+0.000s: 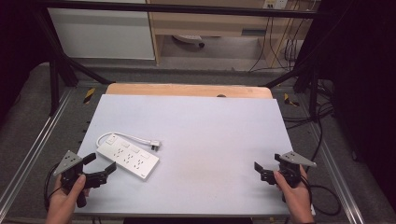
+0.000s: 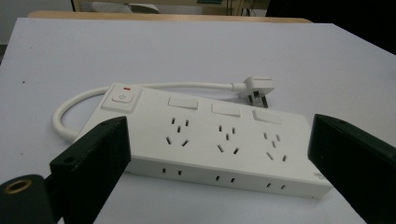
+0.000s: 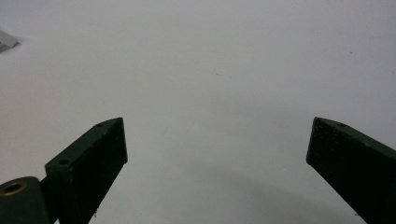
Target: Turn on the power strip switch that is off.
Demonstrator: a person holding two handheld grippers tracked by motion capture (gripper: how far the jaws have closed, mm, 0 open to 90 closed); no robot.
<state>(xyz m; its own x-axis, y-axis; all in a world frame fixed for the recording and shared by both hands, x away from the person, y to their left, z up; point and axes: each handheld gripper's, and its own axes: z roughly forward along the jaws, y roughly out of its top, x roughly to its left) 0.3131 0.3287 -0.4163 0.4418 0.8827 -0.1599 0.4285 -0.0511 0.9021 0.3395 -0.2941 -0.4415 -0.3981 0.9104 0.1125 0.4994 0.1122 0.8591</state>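
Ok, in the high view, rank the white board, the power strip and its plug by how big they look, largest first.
1. White board, by far the largest.
2. Power strip, a small block on the board's left part.
3. Plug, tiny, at the cable's end beside the strip.
All lie on the same surface, so nearness hardly skews this.

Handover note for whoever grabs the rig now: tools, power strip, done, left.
Left tool: open, nothing held, aimed at the power strip, just short of it.
Right tool: open, nothing held, over bare table at the near right.
Power strip: flat at the near left, sockets up, cord looped behind it, plug loose on the table.
Done: nothing gripped yet.
Left: probably grasp the strip or plug; the left tool is closest.
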